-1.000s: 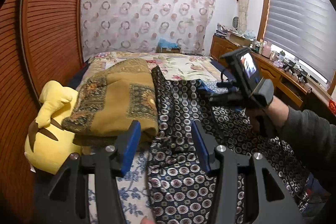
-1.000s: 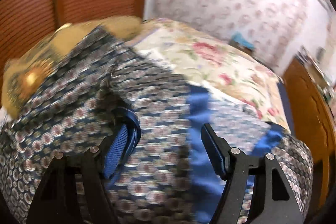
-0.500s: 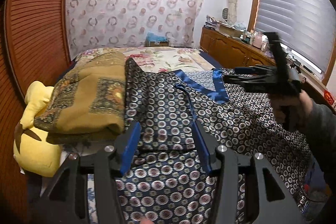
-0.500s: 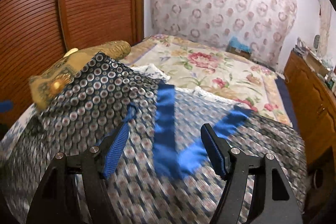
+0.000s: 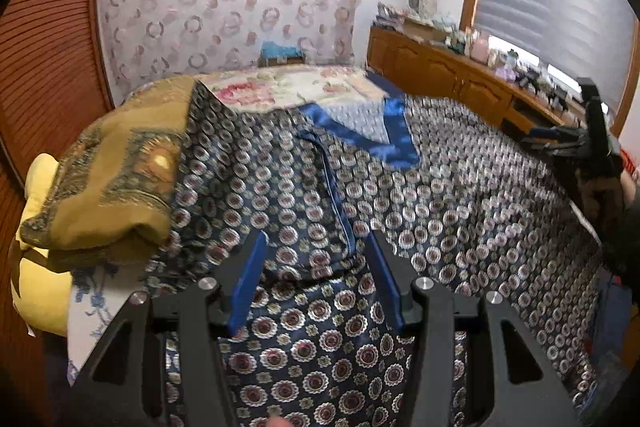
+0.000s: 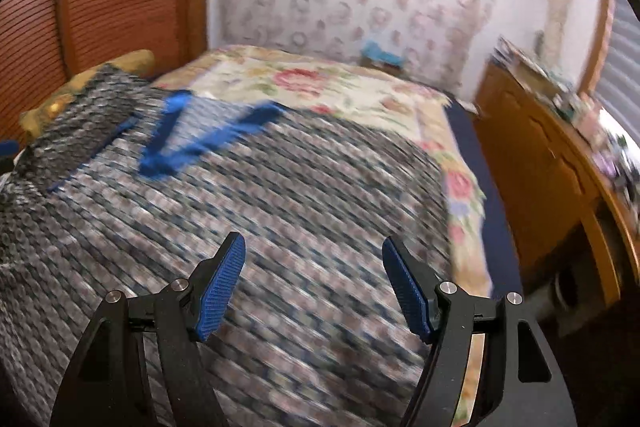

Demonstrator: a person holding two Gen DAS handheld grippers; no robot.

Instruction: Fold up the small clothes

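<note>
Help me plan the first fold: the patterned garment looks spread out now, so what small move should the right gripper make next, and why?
Probably lower the right gripper onto the garment's right edge and pinch it. Its jaws stand open above the cloth with nothing between them, the garment lies spread across the bed with its blue collar facing up, and the left gripper is also open, over the near hem.

Right wrist view: my patterned garment smears with motion blur, print unreadable. Left wrist view: my right gripper at right edge is dark, jaws indistinct; dresser clutter too small to identify.
</note>
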